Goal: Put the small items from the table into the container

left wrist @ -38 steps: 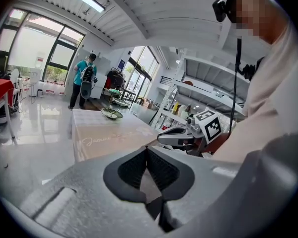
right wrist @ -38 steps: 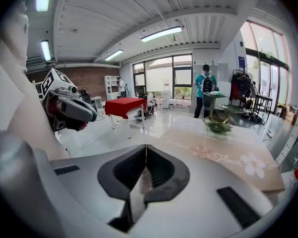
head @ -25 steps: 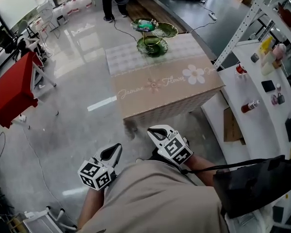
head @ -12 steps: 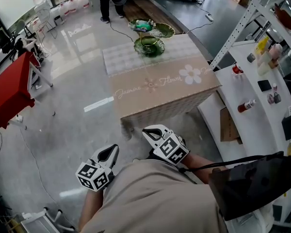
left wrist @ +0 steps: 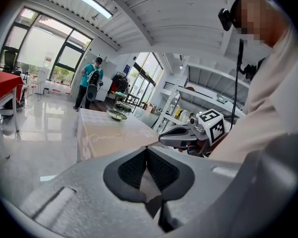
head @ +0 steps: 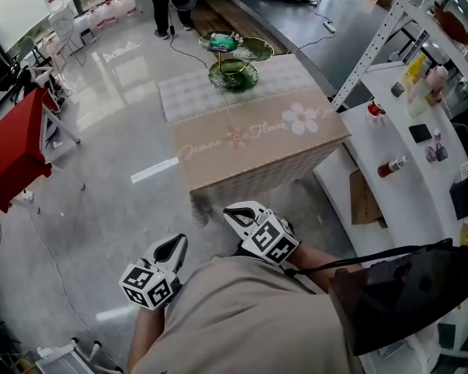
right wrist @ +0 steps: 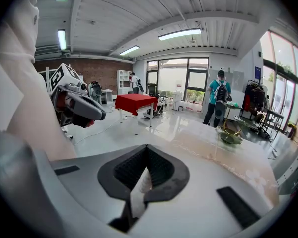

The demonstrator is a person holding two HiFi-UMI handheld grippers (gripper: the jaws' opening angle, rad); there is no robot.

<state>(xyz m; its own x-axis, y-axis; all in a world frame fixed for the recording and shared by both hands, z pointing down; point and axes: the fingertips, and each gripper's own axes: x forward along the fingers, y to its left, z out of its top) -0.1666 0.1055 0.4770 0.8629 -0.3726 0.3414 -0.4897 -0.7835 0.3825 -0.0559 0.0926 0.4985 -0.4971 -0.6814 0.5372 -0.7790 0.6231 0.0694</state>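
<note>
Both sets of jaws are closed, pads tip to tip, nothing between them. We read that in the L gripper (left wrist: 147, 150) view and the R gripper (right wrist: 146, 148) view alike. No change vs. a sec ago: both were shut then too. We hold the two side by side, close in front of our beige shirt (head: 249, 318), R a bit further fwd than L, both pointing out and somewhat down over the floor (head: 117, 209). In the head view they've slid a touch left and down since the earlier frames, no more.

Ahead, well apart from both grippers, stands the table (head: 249, 142) w/ a beige flower-print cloth. At its far end sits a tiered green glass dish stand (head: 234, 72). The small items are too tiny to make out from here, and we can't tell which thing is the container. Table & stand sit a little further left and higher in the head view than a sec ago; rel. to each other they haven't shifted.

Off to our left is a red table (head: 15, 154). To our right is a white shelf unit (head: 405, 201) w/ bottles and bits on it. Beyond the table stands a person in a teal top (right wrist: 219, 99) w/ a backpack. A black bag (head: 409, 291) hangs at our right side.
</note>
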